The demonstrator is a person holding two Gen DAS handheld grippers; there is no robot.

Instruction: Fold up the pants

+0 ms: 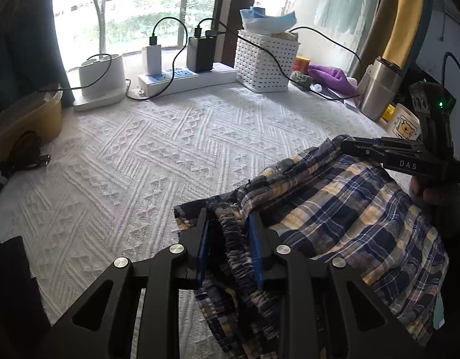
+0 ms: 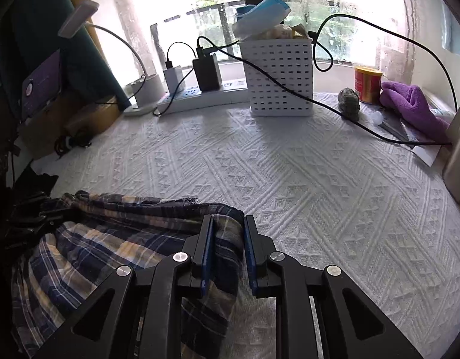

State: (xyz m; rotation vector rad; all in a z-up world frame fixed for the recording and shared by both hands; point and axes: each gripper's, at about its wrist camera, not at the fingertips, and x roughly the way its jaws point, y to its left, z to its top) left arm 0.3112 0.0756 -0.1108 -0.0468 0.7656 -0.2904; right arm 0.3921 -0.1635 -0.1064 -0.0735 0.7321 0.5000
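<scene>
Gripping the pants [image 1: 334,209] waistband, left gripper [image 1: 230,248] and right gripper [image 2: 228,251] both clamp cloth between jaws; folding barely begun.

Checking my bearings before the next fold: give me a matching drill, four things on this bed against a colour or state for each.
Things:
1. plaid pants
2. slotted basket
3. towel
4. round tin

Descriptions:
a. purple, lying crumpled
b. red and yellow
c. white, with a cable draped across it
d. pinched at two spots, by the left gripper and the right gripper

Pairs: 1-d, 2-c, 3-a, 4-b
</scene>
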